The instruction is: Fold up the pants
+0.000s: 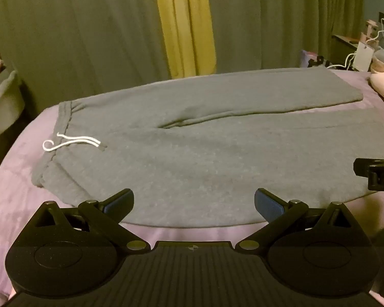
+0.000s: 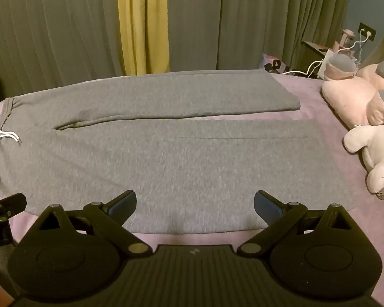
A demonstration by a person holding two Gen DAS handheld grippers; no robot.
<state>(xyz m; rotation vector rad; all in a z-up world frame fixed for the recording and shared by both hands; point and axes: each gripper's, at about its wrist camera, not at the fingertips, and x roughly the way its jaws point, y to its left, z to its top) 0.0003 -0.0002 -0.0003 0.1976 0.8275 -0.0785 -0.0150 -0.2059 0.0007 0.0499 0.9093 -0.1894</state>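
Grey sweatpants [image 1: 204, 153] lie spread flat on a bed covered with a lilac blanket [image 1: 18, 204]. Going left to right: the waistband [image 1: 64, 117] sits at the left end, with a white drawstring [image 1: 71, 142] curled on top of it. From there the two legs run rightward, side by side and slightly parted, so a thin wedge of blanket shows between them toward the cuffs. The near leg [image 2: 192, 168] is the broader stretch of cloth closest to the cameras; the far leg [image 2: 179, 94] lies behind it and ends in a straight hem. The fabric looks like thick, soft fleece, smooth with only a small crease at the crotch.

Judging by this layout, no fold has been made yet: the legs are still to be laid one over the other, and the length folded after that.

The left tool [image 1: 194, 204] hovers over the near edge of the pants toward the waist, fingers spread wide, holding nothing. The right tool [image 2: 195, 206] hovers over the same edge farther toward the cuffs, also spread wide and empty.

At the far right, pink and white plush toys [image 2: 358, 97] rest on the bed beside the cuffs. Grey-green and yellow curtains [image 2: 140, 25] hang behind.
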